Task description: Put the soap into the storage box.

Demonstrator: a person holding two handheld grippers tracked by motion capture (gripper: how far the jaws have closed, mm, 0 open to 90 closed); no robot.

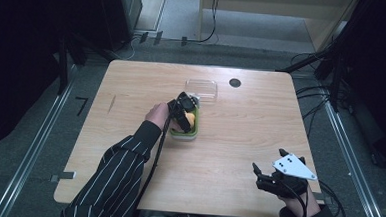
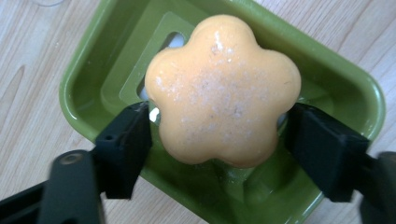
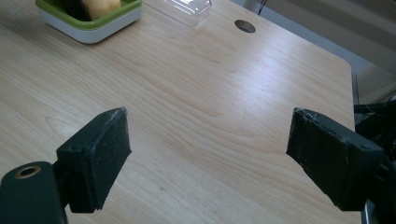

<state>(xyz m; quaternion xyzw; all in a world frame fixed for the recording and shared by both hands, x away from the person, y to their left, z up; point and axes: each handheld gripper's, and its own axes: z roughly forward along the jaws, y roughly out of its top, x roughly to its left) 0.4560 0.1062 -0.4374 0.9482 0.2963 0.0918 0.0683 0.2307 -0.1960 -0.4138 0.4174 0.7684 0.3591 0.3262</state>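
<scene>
1. Here, the flower-shaped orange soap point(image 2: 223, 91) was seen lying in the green soap dish point(image 2: 343, 77) near the middle of the table point(image 1: 239, 141), with the left gripper point(image 2: 219, 135) lowered over it.
2. The jaws of that gripper were parted on either side of the soap; a thin gap was seen at the left pad, while contact at the right pad could not be told, so the soap was judged released rather than clenched.
3. A slip was judged likely if the jaws were closed on the rounded, wet-looking lobes, since little flat surface was offered.
4. The light dish could be dragged or tipped if a pad caught its rim during a lift.
5. The clear lid point(image 1: 202, 88), lying just beyond the dish on the far side, could be knocked by a careless sweep.
6. The right gripper point(image 3: 210, 158) was held open over bare table at the near right, well apart.
</scene>
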